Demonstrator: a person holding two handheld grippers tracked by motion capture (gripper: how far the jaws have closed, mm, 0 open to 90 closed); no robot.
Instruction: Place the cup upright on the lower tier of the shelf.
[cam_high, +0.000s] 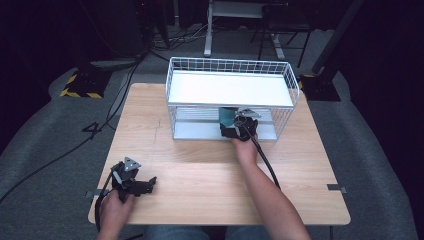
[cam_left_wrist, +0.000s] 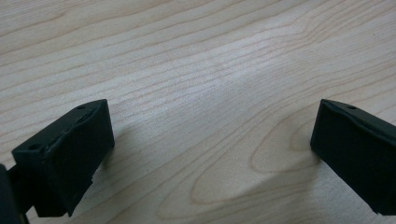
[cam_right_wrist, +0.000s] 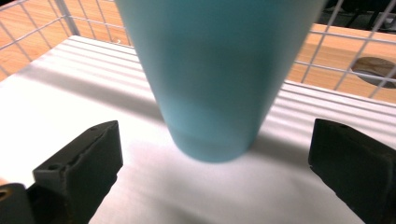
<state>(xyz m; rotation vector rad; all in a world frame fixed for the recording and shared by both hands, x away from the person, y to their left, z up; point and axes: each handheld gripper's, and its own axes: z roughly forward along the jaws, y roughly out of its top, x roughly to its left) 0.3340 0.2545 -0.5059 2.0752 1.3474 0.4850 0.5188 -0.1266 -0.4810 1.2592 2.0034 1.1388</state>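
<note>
The teal cup stands upright on the lower shelf of the white wire rack, dead ahead between the right gripper's wide-apart jaws, while the left gripper rests far off, spread and empty, on the counter

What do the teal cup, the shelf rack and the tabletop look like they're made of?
Teal cup: probably plastic, possibly coated metal; smooth, matte, uniform colour, no seams.
Shelf rack: white-coated metal wire mesh, going by its thin grid walls, with flat white shelf panels; the lower shelf is smooth, with ribbing along its far edge.
Tabletop: light wood or wood-look laminate; clear grain lines and oval figure, low-sheen finish.
</note>
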